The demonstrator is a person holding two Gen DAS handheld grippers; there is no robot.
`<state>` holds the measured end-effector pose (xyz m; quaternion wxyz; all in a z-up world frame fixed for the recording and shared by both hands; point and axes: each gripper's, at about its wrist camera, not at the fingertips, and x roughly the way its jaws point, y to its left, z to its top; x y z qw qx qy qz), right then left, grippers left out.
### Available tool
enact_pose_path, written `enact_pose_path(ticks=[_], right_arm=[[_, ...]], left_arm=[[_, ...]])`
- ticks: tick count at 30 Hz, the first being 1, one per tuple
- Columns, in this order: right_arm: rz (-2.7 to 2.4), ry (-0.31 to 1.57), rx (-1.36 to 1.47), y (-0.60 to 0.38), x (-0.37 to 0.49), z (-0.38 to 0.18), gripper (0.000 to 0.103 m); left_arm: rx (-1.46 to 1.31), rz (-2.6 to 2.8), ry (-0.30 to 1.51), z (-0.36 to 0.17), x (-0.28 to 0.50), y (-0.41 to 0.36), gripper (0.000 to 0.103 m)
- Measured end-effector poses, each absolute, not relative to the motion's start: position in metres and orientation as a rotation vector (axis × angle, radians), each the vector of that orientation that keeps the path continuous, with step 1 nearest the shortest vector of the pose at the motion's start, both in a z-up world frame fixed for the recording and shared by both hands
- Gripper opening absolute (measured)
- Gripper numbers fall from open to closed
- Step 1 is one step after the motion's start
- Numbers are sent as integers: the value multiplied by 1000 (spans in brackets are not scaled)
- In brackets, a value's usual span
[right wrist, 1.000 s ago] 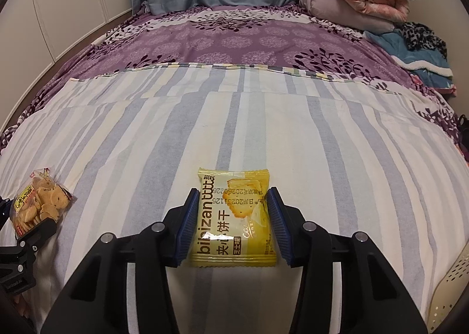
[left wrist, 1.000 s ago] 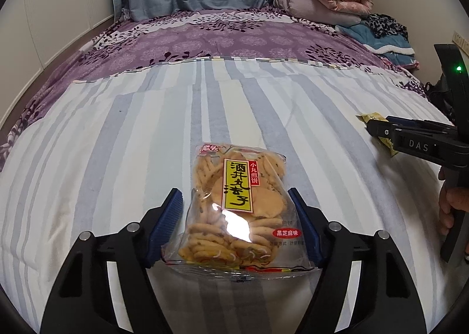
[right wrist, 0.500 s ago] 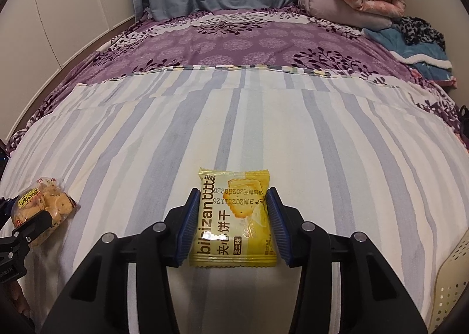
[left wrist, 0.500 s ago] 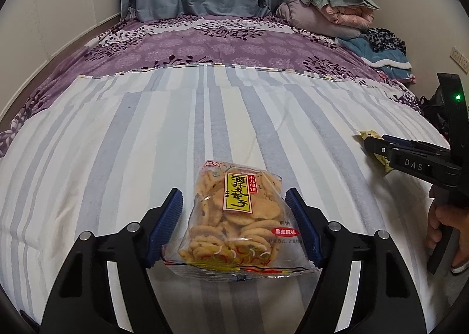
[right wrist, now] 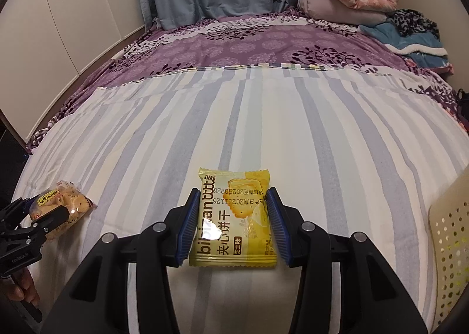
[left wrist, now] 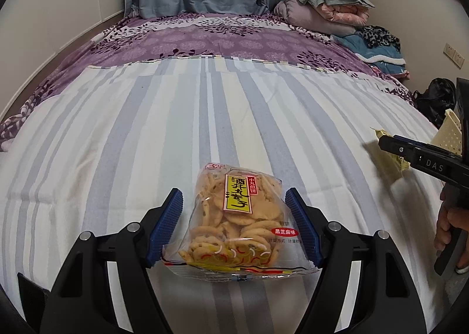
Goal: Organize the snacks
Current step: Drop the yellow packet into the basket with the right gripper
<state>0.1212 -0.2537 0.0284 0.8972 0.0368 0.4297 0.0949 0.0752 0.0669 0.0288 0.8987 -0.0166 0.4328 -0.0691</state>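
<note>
My left gripper [left wrist: 234, 225] is shut on a clear bag of round rice crackers [left wrist: 234, 219] with a yellow label, held above the striped bed. My right gripper [right wrist: 231, 225] is shut on a yellow biscuit packet [right wrist: 234, 216], also held above the bed. In the right wrist view the left gripper [right wrist: 44, 216] with the cracker bag [right wrist: 63, 202] shows at the far left. In the left wrist view the right gripper [left wrist: 392, 143] shows at the right edge with a corner of the yellow packet [left wrist: 381, 133].
A cream perforated basket [right wrist: 448, 246] stands at the bed's right edge; it also shows in the left wrist view [left wrist: 450, 134]. Folded quilts [left wrist: 322, 8] and clothes are piled at the far right of the bed. A black bag [left wrist: 436, 96] lies beside the bed.
Both grippers have risen and pulled back with their packets still held. The basket has come into view at the right.
</note>
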Motion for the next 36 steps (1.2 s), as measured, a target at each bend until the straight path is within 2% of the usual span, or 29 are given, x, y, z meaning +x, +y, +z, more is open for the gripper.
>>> enact_pose_path(ticks=[8,19,27,36], right_arm=[[223,877,67,-251,82,36,46],[244,862,69,-251,51,45,46],[252,822,98,-262,32,61,46],[249,775,126,-277,16,75,46]], left_arm=[[-38,-139,950,15,38,70,74],[21,-127,971,8,38,63,73],[9,-120,931,26,24,63,66],[35,-149,889,50,5,50,65]])
